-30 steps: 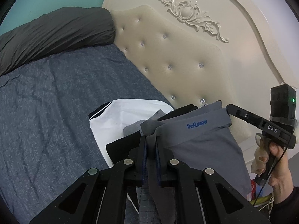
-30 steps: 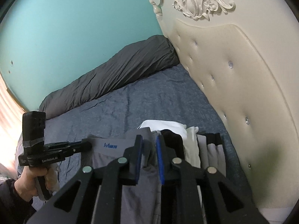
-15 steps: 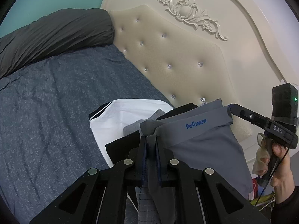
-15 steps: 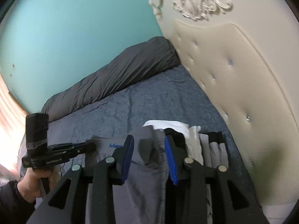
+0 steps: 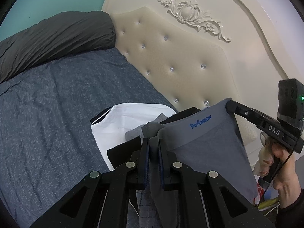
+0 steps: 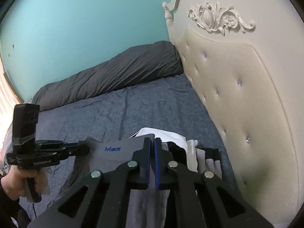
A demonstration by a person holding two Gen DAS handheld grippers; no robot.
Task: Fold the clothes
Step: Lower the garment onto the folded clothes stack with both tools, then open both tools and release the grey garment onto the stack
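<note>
A dark grey duvet (image 5: 53, 38) lies rolled along the far left of the bed (image 5: 47, 114). The left tongs (image 5: 153, 148) and right tongs (image 6: 152, 148) each pinch one end of the grey shorts' (image 5: 209, 142) waistband, stretched above piled clothes (image 5: 133, 117) beside the cream headboard (image 5: 190, 57).

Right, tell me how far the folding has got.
Done: a stack of folded clothes lies by the headboard. In hand: the left hand-held gripper and right hand-held gripper hold the grey shorts stretched by the waistband. Left: folding and stacking them.
</note>
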